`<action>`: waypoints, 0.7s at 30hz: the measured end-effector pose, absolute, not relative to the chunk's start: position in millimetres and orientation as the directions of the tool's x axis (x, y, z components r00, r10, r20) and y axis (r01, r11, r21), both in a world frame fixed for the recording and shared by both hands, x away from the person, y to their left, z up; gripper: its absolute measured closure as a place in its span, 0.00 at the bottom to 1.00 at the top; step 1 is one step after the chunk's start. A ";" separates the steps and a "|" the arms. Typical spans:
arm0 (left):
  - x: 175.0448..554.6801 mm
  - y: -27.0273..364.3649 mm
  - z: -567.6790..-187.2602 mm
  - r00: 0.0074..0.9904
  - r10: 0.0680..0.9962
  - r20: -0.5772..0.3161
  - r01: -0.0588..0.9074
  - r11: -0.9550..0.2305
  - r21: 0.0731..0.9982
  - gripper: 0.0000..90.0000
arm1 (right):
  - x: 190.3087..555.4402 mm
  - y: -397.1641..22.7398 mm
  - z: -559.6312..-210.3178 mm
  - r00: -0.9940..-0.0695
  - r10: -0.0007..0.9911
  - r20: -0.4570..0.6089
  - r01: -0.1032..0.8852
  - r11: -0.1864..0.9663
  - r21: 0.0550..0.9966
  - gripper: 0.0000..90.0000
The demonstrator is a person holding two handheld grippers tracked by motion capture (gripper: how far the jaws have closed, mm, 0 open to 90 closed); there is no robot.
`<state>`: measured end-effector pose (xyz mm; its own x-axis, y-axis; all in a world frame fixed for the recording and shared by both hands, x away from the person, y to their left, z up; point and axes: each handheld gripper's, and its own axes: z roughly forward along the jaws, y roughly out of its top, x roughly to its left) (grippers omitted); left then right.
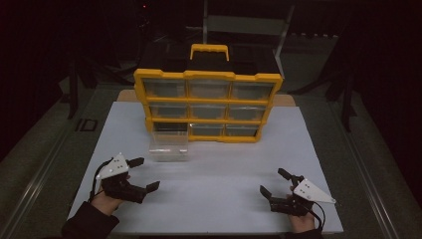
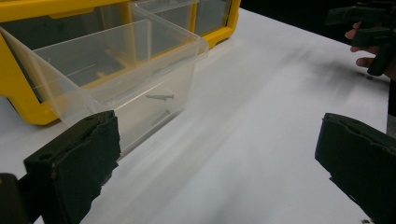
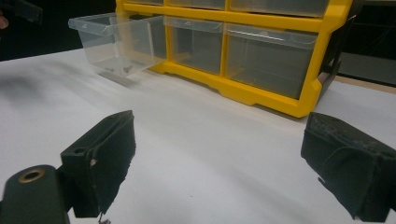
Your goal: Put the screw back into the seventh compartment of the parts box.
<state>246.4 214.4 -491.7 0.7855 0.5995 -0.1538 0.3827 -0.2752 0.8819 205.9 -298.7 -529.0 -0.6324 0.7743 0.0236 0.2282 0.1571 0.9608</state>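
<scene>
Yellow plastic organizer cabinet (image 1: 208,105) stands upright at the back of the white matte tabletop (image 1: 214,199), black-and-yellow carry handle (image 1: 209,51) on top, three-by-three grid of clear plastic drawers. Bottom-left slot is vacant; its clear drawer (image 1: 169,146) sits pulled out on the tabletop just in front of that slot, touching or nearly touching the cabinet, can't tell which. Drawer is a thin-walled, rectangular, open-top translucent bin with a flared front lip. In the left gripper view, two small dark screws (image 2: 161,106) lie on its floor; in the right gripper view they show as small dark specks (image 3: 119,69). Other drawers are closed, contents not readable through the plastic. Left gripper (image 1: 143,174) is at the front left, near the drawer but apart from it, jaws spread wide, holding nothing. Right gripper (image 1: 274,182) is at the front right, well apart from the drawer, jaws also wide open and empty. Jaw pads are black, rubbery, with rough, ragged edges. Each gripper carries a grey three-cornered plate on top.
</scene>
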 end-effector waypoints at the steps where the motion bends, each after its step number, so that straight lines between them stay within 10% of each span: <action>1: 245.2 214.8 -493.2 0.786 0.599 -0.152 0.380 -0.274 0.884 0.00 | 205.9 -298.7 -529.0 -0.632 0.774 0.024 0.228 0.157 0.961 0.11; 21: 228.4 228.9 -520.8 0.775 0.608 -0.171 0.374 -0.222 0.901 0.00 | 206.0 -298.3 -529.7 -0.633 0.774 0.029 0.234 0.156 0.960 0.11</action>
<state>228.4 228.9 -520.8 0.7749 0.6084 -0.1715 0.3737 -0.2222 0.9005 206.0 -298.3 -529.7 -0.6328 0.7738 0.0287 0.2342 0.1559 0.9596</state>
